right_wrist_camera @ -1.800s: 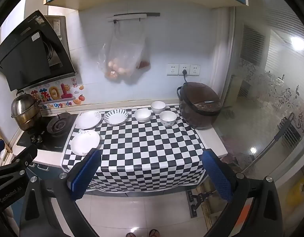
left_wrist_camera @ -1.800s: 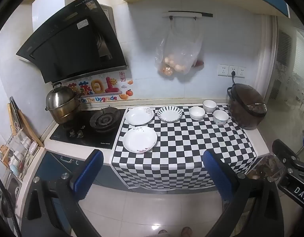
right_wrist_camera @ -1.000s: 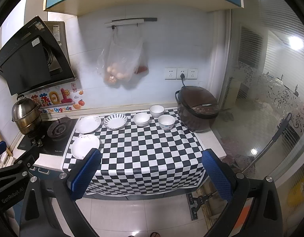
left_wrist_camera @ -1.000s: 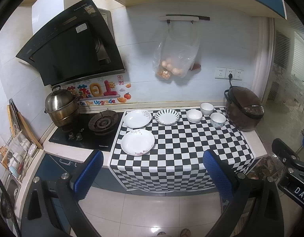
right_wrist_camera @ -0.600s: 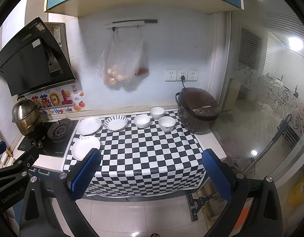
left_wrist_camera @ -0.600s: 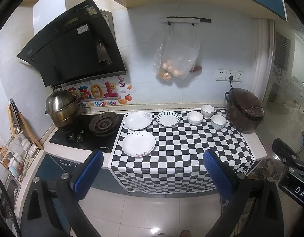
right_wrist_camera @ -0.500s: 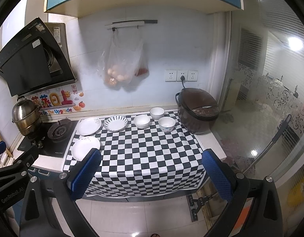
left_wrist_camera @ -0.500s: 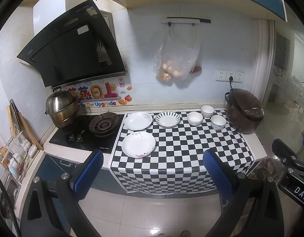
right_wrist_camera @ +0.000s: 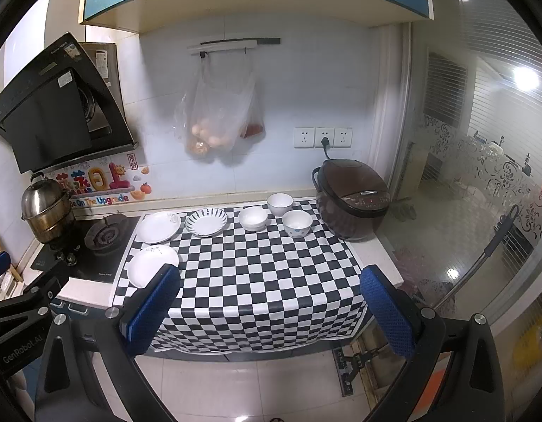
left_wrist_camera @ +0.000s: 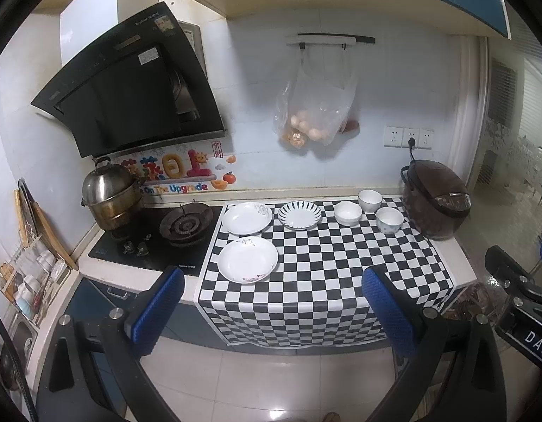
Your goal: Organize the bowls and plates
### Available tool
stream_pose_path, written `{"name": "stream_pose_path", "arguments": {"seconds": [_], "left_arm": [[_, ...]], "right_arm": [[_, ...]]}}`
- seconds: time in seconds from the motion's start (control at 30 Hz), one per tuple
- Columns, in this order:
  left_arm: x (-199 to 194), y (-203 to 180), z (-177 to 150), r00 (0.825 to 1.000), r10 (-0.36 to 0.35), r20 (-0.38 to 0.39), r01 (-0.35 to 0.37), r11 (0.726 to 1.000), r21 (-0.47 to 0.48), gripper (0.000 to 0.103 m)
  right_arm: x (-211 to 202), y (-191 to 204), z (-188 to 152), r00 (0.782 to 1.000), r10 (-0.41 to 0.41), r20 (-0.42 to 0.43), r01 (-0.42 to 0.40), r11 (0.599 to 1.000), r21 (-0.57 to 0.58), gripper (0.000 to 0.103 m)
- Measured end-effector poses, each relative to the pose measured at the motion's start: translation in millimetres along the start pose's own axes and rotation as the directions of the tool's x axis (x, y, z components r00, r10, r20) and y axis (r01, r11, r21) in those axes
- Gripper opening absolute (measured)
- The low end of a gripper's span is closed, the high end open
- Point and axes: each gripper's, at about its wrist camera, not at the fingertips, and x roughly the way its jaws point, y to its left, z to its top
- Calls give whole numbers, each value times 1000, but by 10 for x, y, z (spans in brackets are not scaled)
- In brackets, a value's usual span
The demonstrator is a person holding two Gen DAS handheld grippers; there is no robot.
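Both tongs, left gripper (left_wrist_camera: pixel 271 311) and right gripper (right_wrist_camera: pixel 269 307), hang apart and empty, plates (left_wrist_camera: pixel 247 259) and bowls (left_wrist_camera: pixel 347 212) well ahead on the checkered cloth (left_wrist_camera: pixel 316 270).

Right hand-held gripper (right_wrist_camera: pixel 270 295) agape; plates (right_wrist_camera: pixel 158 227), bowls (right_wrist_camera: pixel 296 223) on checkered cloth (right_wrist_camera: pixel 257 274).

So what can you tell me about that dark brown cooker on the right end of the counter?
The rice cooker is a rounded, glossy dark-brown appliance with its lid closed, a control panel on the sloping front and a dark handle at the back. It stands upright at the counter's right end, partly on the checkered cloth, beside the small bowls but not touching them. Its black cord runs up to the wall socket.
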Motion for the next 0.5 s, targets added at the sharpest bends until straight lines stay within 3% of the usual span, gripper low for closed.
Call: {"name": "stream_pose_path", "arguments": {"seconds": [0.5], "left_arm": [[-9,-13,-21,1000,2,2,-2,1000,1,103]], "right_arm": [[-40,2,-10,1000,-5,6,5,1000,-3,103]]}}
